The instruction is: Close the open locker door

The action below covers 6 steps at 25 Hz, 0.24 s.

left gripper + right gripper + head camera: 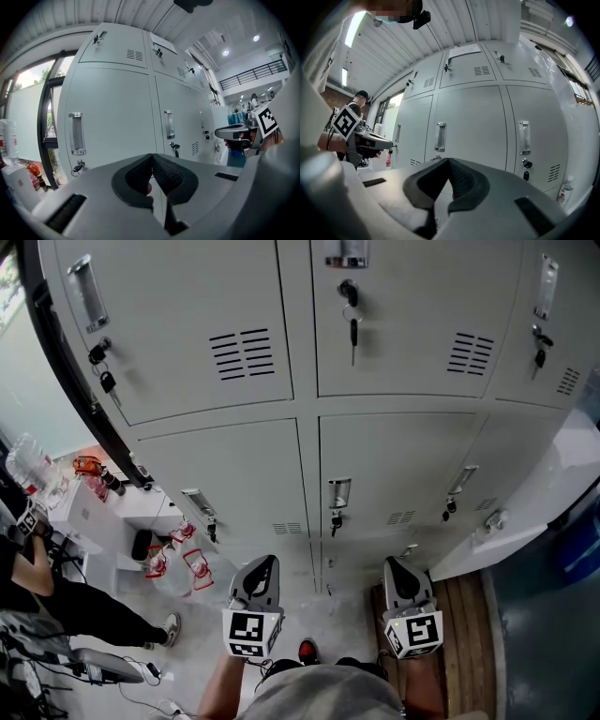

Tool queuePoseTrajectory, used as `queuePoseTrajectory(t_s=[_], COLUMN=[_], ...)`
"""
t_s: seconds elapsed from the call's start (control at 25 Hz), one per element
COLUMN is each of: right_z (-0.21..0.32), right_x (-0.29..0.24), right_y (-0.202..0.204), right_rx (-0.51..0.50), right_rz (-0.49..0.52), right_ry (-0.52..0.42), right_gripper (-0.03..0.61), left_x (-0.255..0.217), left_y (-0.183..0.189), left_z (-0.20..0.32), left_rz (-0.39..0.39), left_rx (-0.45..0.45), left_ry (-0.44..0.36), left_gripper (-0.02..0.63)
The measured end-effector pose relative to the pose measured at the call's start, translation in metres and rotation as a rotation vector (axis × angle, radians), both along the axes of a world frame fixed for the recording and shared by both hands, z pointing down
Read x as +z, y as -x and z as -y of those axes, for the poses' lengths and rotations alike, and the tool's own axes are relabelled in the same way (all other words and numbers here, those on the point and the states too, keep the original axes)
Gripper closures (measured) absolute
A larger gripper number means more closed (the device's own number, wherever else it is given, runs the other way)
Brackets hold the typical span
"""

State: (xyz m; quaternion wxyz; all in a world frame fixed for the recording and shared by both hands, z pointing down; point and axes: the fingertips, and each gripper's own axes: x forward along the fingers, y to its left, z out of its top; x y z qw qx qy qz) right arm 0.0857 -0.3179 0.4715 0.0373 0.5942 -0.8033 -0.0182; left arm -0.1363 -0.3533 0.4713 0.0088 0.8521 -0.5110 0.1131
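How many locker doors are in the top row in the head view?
3: left door, middle door, and right door, cut by the picture's edge. More may lie out of frame.

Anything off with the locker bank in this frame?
One thing: the lower-right locker door stands swung out from the bank, while the other doors sit flush. Nothing looks spilled or damaged.

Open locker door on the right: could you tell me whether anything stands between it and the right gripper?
Nothing visible does. The open locker door stands out just right of the shut right gripper, with only bare wooden floorboards showing in the gap between them.
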Motion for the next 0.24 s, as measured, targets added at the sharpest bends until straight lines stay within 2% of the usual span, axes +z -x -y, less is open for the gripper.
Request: queuePoseTrajectory(t_s=[0.24], right_z=[0.0006], right_x=[-0.0001], right_y=[0.0009], right_rx=[0.007], right_rz=[0.007], right_ry=[0.009], right_gripper=[0.561], left_x=[0.0021], left_y=[0.0014], left_z=[0.0011], left_rz=[0.003], left_rx=[-0.003], left_ry=[0.002], left_gripper=[0.591])
